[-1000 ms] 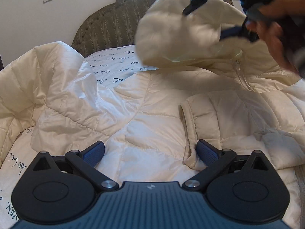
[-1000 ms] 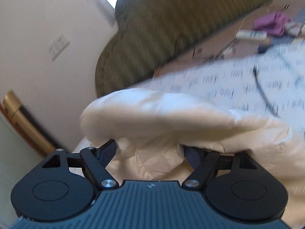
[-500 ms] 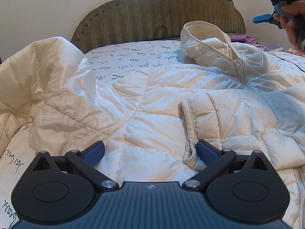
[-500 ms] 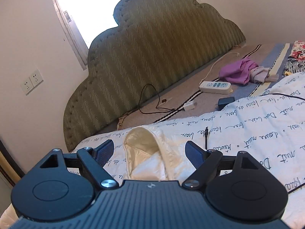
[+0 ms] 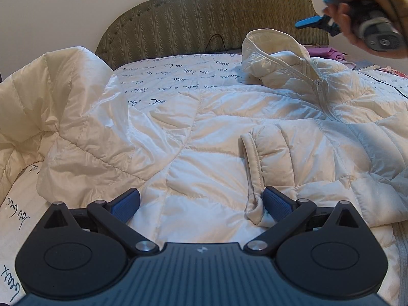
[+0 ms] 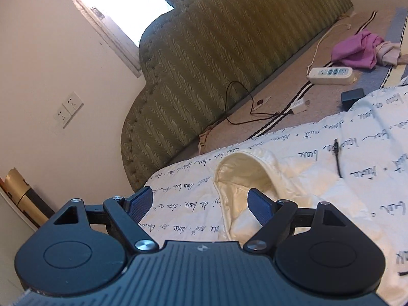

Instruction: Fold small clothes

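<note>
A cream quilted puffer jacket (image 5: pixel 204 137) lies spread on the bed, front up, zipper (image 5: pixel 320 94) at the right. Its hood (image 5: pixel 265 51) lies at the far end, also in the right wrist view (image 6: pixel 244 178). One sleeve is folded across the body, with its cuff (image 5: pixel 255 178) near me. My left gripper (image 5: pixel 201 201) is open and low over the jacket's hem, its right finger beside the cuff. My right gripper (image 6: pixel 199 204) is open and empty above the hood; it also shows in the left wrist view (image 5: pixel 293 2), held high at top right.
A white sheet with handwriting print (image 5: pixel 183 76) covers the bed. A green padded headboard (image 6: pixel 229 63) stands behind. A power strip (image 6: pixel 330 75), a black cable (image 6: pixel 242 107), a black charger (image 6: pixel 352 97) and purple cloth (image 6: pixel 357 51) lie beyond the hood.
My right gripper let go of the hood, which dropped onto the bed, then opened and rose away tilting. My left gripper has stayed put.
</note>
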`<state>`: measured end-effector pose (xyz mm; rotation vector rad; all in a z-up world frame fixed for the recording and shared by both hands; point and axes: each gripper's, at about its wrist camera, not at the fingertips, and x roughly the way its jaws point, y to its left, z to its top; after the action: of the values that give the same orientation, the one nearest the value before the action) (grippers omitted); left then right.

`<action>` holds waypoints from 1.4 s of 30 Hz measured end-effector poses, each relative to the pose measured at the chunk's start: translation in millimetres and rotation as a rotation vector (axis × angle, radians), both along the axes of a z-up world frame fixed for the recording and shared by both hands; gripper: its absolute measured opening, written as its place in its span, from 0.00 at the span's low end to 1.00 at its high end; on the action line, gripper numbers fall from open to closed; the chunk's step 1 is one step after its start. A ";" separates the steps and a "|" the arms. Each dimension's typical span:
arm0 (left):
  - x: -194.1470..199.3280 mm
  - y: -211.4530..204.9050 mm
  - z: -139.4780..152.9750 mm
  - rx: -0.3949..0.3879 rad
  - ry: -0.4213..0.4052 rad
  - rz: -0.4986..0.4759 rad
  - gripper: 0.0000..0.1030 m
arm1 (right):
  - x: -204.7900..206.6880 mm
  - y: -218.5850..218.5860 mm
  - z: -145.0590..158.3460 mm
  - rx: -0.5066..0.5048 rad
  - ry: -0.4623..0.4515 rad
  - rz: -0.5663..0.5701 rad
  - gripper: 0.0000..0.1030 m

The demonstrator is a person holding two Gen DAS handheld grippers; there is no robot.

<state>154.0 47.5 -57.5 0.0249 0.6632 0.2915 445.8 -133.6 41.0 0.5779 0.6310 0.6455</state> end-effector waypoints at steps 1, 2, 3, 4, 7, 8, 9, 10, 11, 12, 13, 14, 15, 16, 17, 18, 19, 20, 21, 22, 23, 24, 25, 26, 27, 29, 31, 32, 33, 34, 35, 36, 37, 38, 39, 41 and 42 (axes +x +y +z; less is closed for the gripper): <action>0.0 0.1 0.0 0.000 0.000 0.000 1.00 | 6.7 4.8 -3.2 0.012 0.010 -0.001 0.82; -0.1 0.2 0.0 0.000 0.000 0.000 1.00 | 14.3 10.2 -7.8 0.026 0.022 -0.002 0.82; 0.0 0.0 0.0 -0.001 0.000 0.000 1.00 | 21.0 15.4 -12.1 0.040 0.034 -0.005 0.82; -0.1 0.2 0.0 -0.002 0.000 0.000 1.00 | 27.2 20.5 -16.2 0.050 0.043 -0.009 0.81; -0.1 0.1 -0.1 -0.003 0.000 0.000 1.00 | 45.5 36.7 -29.4 0.046 0.056 -0.047 0.81; 0.0 -0.3 -0.2 -0.004 -0.001 0.000 1.00 | 52.3 41.7 -34.5 0.044 0.066 -0.056 0.80; -0.1 0.1 -0.1 -0.003 0.000 0.000 1.00 | 58.7 46.5 -40.0 0.047 0.080 -0.065 0.79; -0.1 0.2 -0.1 -0.004 -0.001 0.000 1.00 | 64.2 50.6 -43.9 0.047 0.091 -0.074 0.77; -0.2 0.3 0.0 -0.004 -0.001 0.000 1.00 | 70.1 55.4 -47.9 0.043 0.097 -0.083 0.76; -0.1 0.3 0.0 -0.004 -0.001 0.000 1.00 | 74.9 59.7 -50.4 0.034 0.097 -0.093 0.75; 0.0 0.6 0.0 -0.006 -0.001 0.000 1.00 | 79.6 63.8 -52.5 0.024 0.096 -0.101 0.75; 0.0 0.6 -0.1 -0.007 -0.001 0.001 1.00 | 83.9 67.8 -53.7 0.015 0.095 -0.106 0.74; 0.1 0.5 -0.2 -0.009 -0.002 0.001 1.00 | 88.6 71.2 -55.2 0.009 0.098 -0.114 0.72; 0.1 0.6 -0.2 -0.011 -0.002 0.001 1.00 | 94.1 74.2 -56.7 0.006 0.107 -0.120 0.66; 0.1 0.7 -0.3 -0.012 -0.002 0.002 1.00 | 98.2 76.6 -57.5 0.002 0.116 -0.123 0.51; 0.2 0.6 -0.3 -0.013 -0.002 0.002 1.00 | 100.9 79.0 -57.5 -0.013 0.123 -0.131 0.41; 0.3 0.5 -0.2 -0.014 -0.003 0.002 1.00 | 102.0 81.2 -57.4 -0.042 0.134 -0.141 0.22; 0.0 0.8 -0.2 -0.015 -0.003 0.002 1.00 | 101.5 82.9 -57.1 -0.070 0.138 -0.146 0.12; -0.1 0.7 -0.4 -0.016 -0.003 0.002 1.00 | 99.0 83.5 -56.1 -0.092 0.128 -0.148 0.11; -0.1 0.8 -0.4 -0.015 -0.003 0.002 1.00 | 94.4 82.5 -53.8 -0.106 0.104 -0.150 0.09; 0.0 0.9 -0.4 -0.016 -0.003 0.002 1.00 | 88.9 80.2 -49.4 -0.109 0.079 -0.154 0.08; 0.1 0.7 -0.5 -0.016 -0.003 0.002 1.00 | 82.4 74.7 -44.1 -0.103 0.053 -0.158 0.08; 0.1 0.9 -0.5 -0.016 -0.003 0.002 1.00 | 76.0 69.5 -37.3 -0.093 0.030 -0.159 0.08; 0.1 1.0 -0.6 -0.015 -0.003 0.002 1.00 | 68.9 64.2 -28.2 -0.093 0.005 -0.158 0.08; 0.3 0.6 -0.7 -0.015 -0.002 0.002 1.00 | 61.0 57.4 -16.7 -0.102 -0.027 -0.161 0.08; 0.4 0.8 -0.7 -0.017 -0.003 0.002 1.00 | 44.5 44.1 5.8 -0.101 -0.081 -0.166 0.08; 0.1 0.9 -0.8 -0.016 -0.003 0.003 1.00 | 26.4 25.8 31.5 -0.077 -0.129 -0.171 0.08; 0.2 0.9 -0.9 -0.016 -0.003 0.003 1.00 | 16.9 18.2 41.4 -0.070 -0.151 -0.174 0.08; 0.2 1.0 -0.9 -0.016 -0.003 0.003 1.00 | 5.7 8.6 53.5 -0.063 -0.178 -0.175 0.08; 0.3 0.9 -1.0 -0.017 -0.003 0.003 1.00 | -4.6 1.0 62.9 -0.062 -0.199 -0.176 0.08; 0.3 0.9 -1.0 -0.016 -0.003 0.003 1.00 | -14.8 -7.6 71.9 -0.061 -0.217 -0.179 0.08; 0.4 0.7 -1.1 -0.016 -0.003 0.003 1.00 | -25.8 -14.8 79.4 -0.057 -0.230 -0.179 0.08; 0.5 0.9 -1.1 -0.017 -0.003 0.003 1.00 | -35.1 -21.5 84.9 -0.052 -0.238 -0.177 0.08; 0.5 0.8 -1.2 -0.017 -0.003 0.003 1.00 | -45.0 -28.5 90.2 -0.049 -0.243 -0.174 0.08; 0.5 0.9 -1.2 -0.016 -0.003 0.003 1.00 | -54.6 -34.1 94.3 -0.048 -0.247 -0.171 0.08; 0.6 1.0 -1.3 -0.017 -0.003 0.003 1.00 | -73.0 -44.8 101.5 -0.046 -0.254 -0.162 0.08; 0.7 0.8 -1.3 -0.017 -0.003 0.003 1.00 | -81.2 -48.7 104.3 -0.048 -0.259 -0.159 0.08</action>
<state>154.7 48.4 -58.8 0.0074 0.6629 0.2886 364.6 -182.3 145.3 0.4848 0.3533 0.5432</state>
